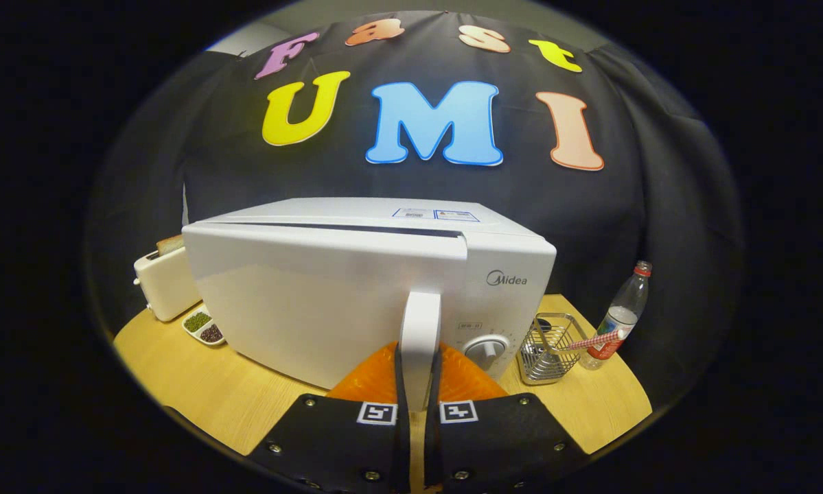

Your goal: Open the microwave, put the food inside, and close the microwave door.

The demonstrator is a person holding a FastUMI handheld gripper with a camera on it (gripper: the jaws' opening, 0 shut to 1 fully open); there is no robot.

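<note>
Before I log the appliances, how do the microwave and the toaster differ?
The microwave is bigger and stands just ahead; the toaster is small, behind its left side. The microwave's door is ajar, its handle clamped in the gripper; the toaster holds bread. Both are white.

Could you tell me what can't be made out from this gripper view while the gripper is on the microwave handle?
- Microwave cavity, gripper view: the slightly ajar door hides it.
- Handle lower end: hidden between the gripper fingers clamped on it.
- Toaster: right part hidden behind the door.
- Dial markings: too small.
- Wire basket contents: too small to identify.
</note>
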